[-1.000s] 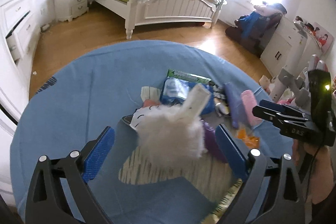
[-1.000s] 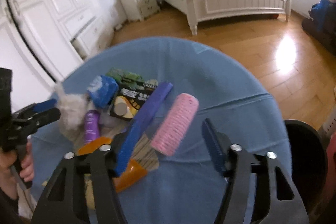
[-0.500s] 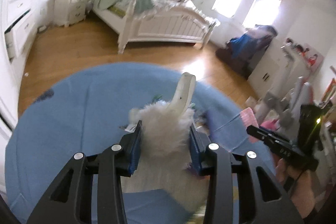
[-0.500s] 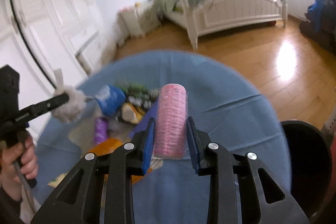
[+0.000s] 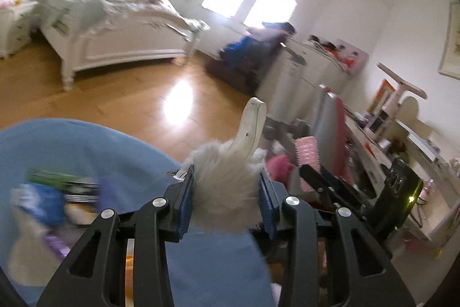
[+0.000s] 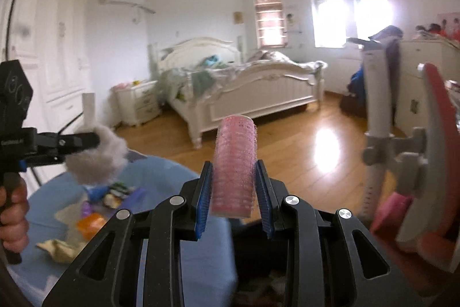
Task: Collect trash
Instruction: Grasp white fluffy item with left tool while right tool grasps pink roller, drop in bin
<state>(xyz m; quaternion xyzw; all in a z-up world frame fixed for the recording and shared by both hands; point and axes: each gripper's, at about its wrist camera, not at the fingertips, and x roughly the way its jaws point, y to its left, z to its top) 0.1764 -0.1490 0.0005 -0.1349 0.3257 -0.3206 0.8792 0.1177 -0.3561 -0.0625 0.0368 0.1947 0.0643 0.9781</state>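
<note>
Trash in both grippers, lifted off the table and mid-carry.

Left of the right wrist frame: left gripper (image 6: pixel 96 140) clamped tight on a white fluffy thing with a handle (image 5: pixel 227 189), up above the blue tablecloth (image 6: pixel 161 180) where leftover wrappers (image 6: pixel 95 209) sit lower left. Centre frame: right gripper (image 6: pixel 233 194) pinched snug around an upright pink hair roller (image 6: pixel 235 163). Looks like the haul-to-bin step. Bottom centre, dark round shape, probably the bin (image 6: pixel 256 258), too blurry to swear by. Next up, probably: over the opening, then let go, one at a time.
</note>
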